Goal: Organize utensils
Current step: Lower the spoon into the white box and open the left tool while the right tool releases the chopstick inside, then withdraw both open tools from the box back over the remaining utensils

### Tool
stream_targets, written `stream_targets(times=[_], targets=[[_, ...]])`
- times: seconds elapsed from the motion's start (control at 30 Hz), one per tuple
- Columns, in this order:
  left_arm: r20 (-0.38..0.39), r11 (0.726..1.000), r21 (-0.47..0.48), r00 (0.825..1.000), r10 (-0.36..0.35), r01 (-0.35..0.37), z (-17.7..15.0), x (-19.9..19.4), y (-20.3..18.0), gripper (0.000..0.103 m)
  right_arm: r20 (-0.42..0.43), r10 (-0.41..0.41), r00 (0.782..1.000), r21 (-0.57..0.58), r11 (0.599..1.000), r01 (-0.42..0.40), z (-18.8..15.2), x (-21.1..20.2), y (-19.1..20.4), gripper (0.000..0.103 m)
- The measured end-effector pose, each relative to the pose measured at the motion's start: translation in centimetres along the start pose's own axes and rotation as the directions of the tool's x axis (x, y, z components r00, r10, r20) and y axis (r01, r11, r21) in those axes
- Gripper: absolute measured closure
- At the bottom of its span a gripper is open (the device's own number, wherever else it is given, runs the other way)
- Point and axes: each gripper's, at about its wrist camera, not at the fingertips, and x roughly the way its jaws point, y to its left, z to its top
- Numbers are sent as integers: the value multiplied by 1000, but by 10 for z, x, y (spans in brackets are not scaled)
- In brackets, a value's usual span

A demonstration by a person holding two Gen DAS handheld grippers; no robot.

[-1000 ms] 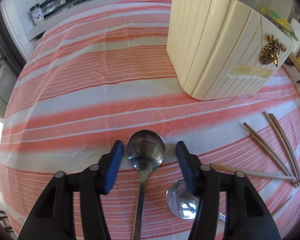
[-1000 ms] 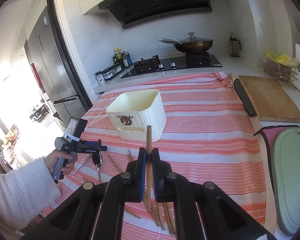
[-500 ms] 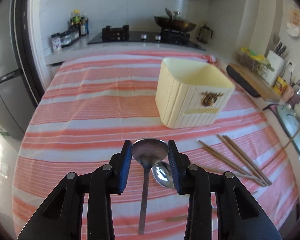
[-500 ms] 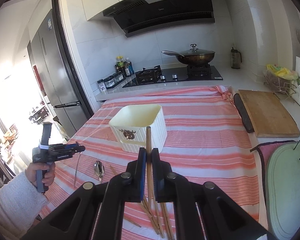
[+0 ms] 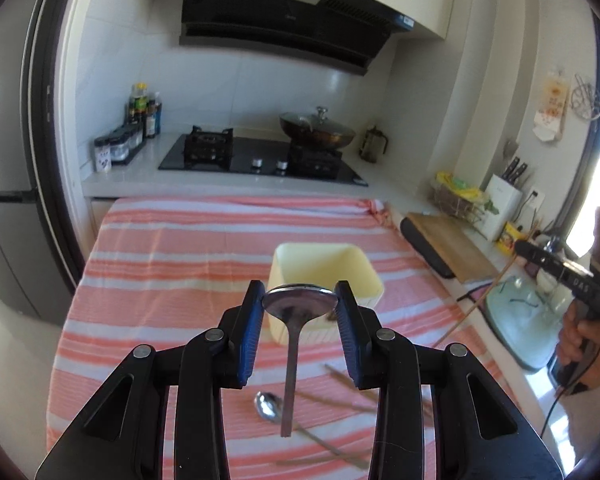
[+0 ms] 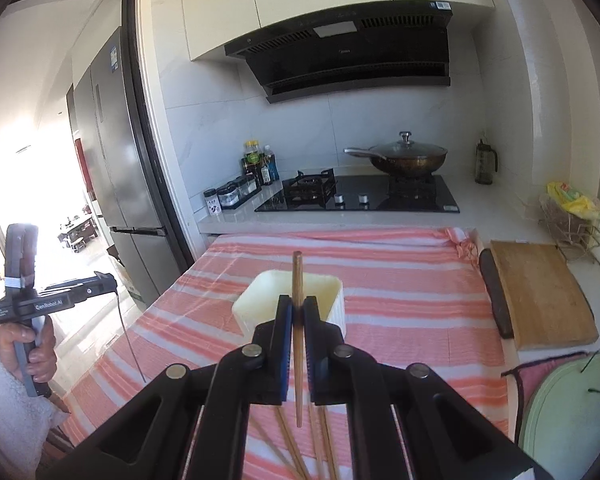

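My left gripper (image 5: pixel 300 306) fingers clamp a steel spoon (image 5: pixel 299 306), my right gripper (image 6: pixel 298 314) fingers a wooden chopstick (image 6: pixel 298 320), both above the cream ribbed plastic holder (image 5: pixel 326 266); next I lower each in.

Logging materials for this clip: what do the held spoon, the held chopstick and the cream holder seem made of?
Spoon: polished metal, probably stainless steel, mirror-like sheen. Chopstick: brown matte stick, wood or bamboo. Cream holder: likely moulded plastic, smooth interior, uniform colour, ribbed side.
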Motion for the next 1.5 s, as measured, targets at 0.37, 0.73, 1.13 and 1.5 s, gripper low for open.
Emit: stream_targets(times=[0.37, 0.73, 1.13, 1.5], targets=[[91, 988, -151, 996, -20, 34, 79, 108, -20, 67, 134, -32, 991, -58, 997, 40, 73, 78, 6, 97], [-250, 983, -157, 967, 48, -90, 29, 240, -1, 67, -354, 29, 935, 77, 997, -2, 25, 239, -22, 97], [-281, 988, -92, 955, 90, -120, -8, 195, 9, 39, -295, 42, 955, 93, 996, -15, -1, 218, -25, 67], [-447, 976, 5, 872, 198, -219, -224, 44, 0, 22, -249, -283, 926, -78, 959, 272, -212, 15, -38, 56]])
